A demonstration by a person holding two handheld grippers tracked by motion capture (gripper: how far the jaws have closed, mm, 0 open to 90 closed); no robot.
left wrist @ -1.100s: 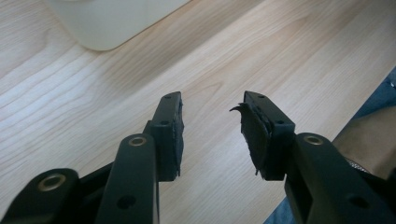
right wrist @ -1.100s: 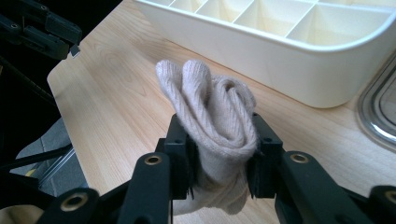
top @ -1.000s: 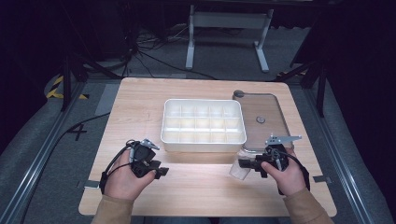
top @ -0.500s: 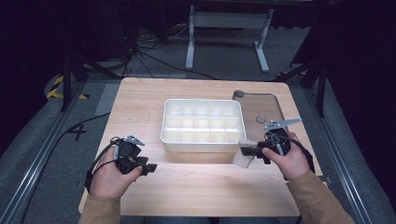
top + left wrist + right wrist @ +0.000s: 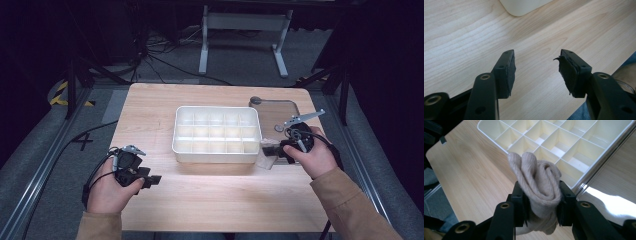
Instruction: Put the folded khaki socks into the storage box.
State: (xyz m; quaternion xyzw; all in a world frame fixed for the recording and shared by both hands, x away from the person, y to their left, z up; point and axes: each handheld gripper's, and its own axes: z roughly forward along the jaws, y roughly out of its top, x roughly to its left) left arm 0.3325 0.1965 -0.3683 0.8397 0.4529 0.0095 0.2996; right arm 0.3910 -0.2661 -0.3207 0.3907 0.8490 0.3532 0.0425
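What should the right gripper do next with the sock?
Probably carry it over the white tray and lower it into a near compartment: the right gripper is clamped on the rolled sock beside the tray's corner, and the compartments look empty.

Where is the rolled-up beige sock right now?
The rolled beige knit sock sits clamped in the right gripper, beside the near right corner of the white divided plastic tray.
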